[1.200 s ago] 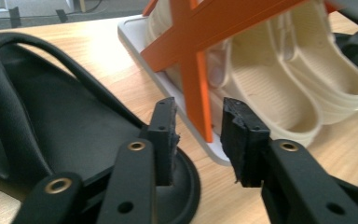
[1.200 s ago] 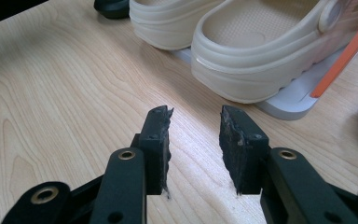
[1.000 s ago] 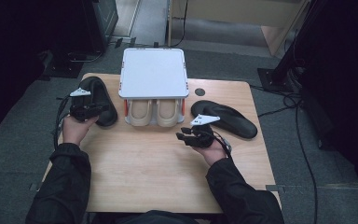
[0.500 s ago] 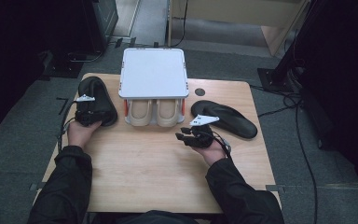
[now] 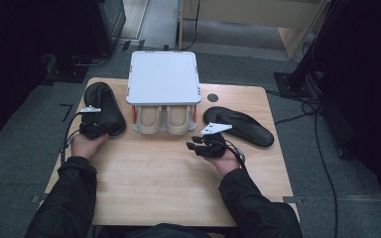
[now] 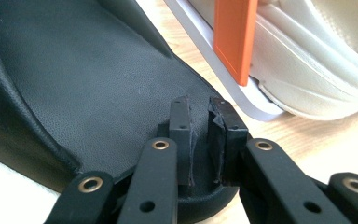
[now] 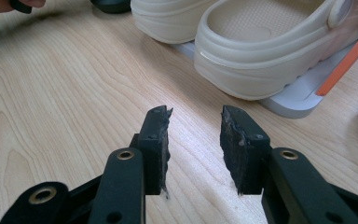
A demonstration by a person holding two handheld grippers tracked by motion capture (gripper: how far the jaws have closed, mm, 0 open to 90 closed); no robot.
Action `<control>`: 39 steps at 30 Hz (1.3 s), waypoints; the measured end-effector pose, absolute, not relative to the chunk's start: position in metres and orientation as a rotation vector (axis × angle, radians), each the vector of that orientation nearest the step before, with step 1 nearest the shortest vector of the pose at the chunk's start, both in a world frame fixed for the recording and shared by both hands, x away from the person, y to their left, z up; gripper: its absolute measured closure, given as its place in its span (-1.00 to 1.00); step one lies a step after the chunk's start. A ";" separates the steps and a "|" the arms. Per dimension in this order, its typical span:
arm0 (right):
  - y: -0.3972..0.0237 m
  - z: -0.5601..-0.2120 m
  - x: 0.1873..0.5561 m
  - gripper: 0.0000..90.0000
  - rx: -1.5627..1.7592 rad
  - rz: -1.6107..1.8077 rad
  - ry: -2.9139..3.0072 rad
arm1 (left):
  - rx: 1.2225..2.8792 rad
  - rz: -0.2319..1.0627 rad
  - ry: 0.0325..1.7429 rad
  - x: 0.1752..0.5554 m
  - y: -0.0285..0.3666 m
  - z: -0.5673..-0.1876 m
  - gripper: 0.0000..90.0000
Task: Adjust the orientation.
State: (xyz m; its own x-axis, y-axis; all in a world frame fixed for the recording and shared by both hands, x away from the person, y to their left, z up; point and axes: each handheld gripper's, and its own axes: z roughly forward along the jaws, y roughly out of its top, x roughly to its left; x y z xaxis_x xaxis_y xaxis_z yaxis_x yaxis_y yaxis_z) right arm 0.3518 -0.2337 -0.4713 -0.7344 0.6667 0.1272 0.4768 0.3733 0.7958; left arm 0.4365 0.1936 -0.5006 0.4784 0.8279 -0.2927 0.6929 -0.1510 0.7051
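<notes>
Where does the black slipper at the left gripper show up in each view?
High view: the black slipper lies at the table's left, its near end at the left gripper.
Left gripper view: it covers the left and centre; the jaws pinch its near rim.
Right gripper view: a dark sliver at the top edge, too small to tell.
Shared landmark: the cream clogs.

Clogs (image 5: 167, 119) half hidden, perhaps toes.
</notes>
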 end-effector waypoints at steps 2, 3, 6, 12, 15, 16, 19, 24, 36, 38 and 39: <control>-0.234 -0.471 0.352 0.39 1.027 1.287 2.420 | 1.889 0.190 1.272 0.434 0.193 -0.501 0.80; -0.234 -0.471 0.352 0.39 1.027 1.287 2.420 | 1.889 0.190 1.272 0.434 0.193 -0.501 0.81; -0.234 -0.472 0.351 0.39 1.031 1.287 2.418 | 1.877 0.143 1.266 0.425 0.193 -0.502 0.83; -0.234 -0.471 0.351 0.39 1.023 1.291 2.415 | 1.925 0.141 1.235 0.408 0.191 -0.499 0.85; -0.234 -0.471 0.351 0.39 1.022 1.290 2.414 | 1.954 0.123 1.215 0.398 0.190 -0.498 0.85; -0.233 -0.472 0.351 0.39 1.023 1.287 2.415 | 1.959 0.118 1.212 0.395 0.189 -0.497 0.85; -0.233 -0.472 0.351 0.39 1.025 1.288 2.415 | 1.977 0.114 1.202 0.387 0.189 -0.496 0.85; -0.232 -0.473 0.351 0.39 1.027 1.284 2.418 | 2.008 0.085 1.177 0.374 0.192 -0.495 0.85; -0.233 -0.473 0.352 0.39 1.023 1.291 2.414 | 1.967 0.166 1.193 0.379 0.202 -0.479 0.52; -0.233 -0.474 0.352 0.39 1.022 1.291 2.415 | 1.948 0.176 1.202 0.383 0.206 -0.476 0.45; -0.233 -0.474 0.352 0.38 1.021 1.291 2.415 | 1.940 0.184 1.209 0.385 0.207 -0.475 0.43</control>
